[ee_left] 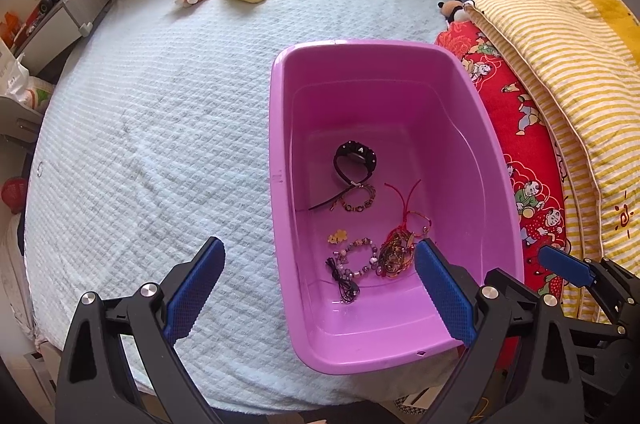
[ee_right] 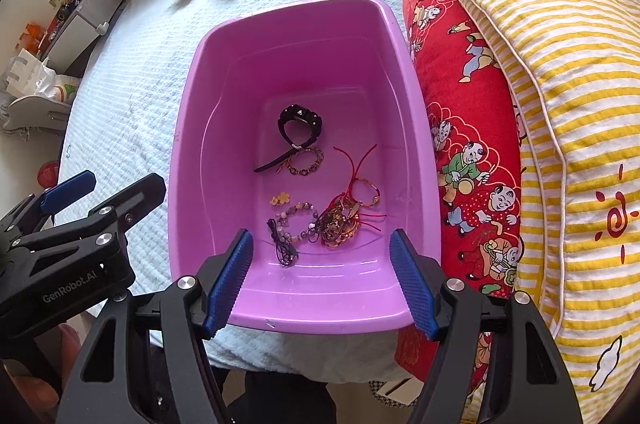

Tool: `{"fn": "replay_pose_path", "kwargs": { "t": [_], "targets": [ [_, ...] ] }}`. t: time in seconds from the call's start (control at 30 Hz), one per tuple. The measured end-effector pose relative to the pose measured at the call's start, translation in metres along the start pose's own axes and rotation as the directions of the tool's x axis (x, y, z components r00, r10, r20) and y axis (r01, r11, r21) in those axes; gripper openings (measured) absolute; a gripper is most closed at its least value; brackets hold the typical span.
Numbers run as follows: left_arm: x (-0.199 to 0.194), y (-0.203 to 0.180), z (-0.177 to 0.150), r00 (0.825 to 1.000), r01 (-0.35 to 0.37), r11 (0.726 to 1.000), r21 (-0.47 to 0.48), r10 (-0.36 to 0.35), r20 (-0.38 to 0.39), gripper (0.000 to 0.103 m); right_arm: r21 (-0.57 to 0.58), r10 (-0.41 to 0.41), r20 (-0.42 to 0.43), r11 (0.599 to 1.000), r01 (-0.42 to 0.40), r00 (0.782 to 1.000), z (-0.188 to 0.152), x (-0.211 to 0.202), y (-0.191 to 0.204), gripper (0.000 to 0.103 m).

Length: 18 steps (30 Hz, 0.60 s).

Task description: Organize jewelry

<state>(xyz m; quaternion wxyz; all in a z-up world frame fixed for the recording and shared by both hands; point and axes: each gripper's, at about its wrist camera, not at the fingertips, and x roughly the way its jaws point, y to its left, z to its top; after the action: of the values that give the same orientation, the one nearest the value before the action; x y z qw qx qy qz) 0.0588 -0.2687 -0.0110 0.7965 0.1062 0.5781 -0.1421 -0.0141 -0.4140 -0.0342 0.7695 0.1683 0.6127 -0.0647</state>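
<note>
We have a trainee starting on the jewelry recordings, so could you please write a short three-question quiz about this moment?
1. True or false: the black watch lies on the bedspread, outside the pink tub.
2. Which lies nearest the watch? A) chain bracelet B) flower charm C) black cord
3. Fill in: the right hand-held gripper is ____ and holds nothing.

Key: 1 false, it lies inside the tub. 2 A. 3 open.
</note>
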Motion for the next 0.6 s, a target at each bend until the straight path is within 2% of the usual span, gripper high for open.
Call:
{"fn": "replay_pose_path", "kwargs": {
  "t": [0.6],
  "targets": [
    [-0.0001, 0.0013, -0.0028, 1.0, -0.001, 1.0, -0.003, 0.001, -0.01, 0.094, -0.013, 0.0, -0.007, 1.0, 0.0, 1.0, -0.0012, 0.0032, 0.0048, 0.068]
  ]
}}
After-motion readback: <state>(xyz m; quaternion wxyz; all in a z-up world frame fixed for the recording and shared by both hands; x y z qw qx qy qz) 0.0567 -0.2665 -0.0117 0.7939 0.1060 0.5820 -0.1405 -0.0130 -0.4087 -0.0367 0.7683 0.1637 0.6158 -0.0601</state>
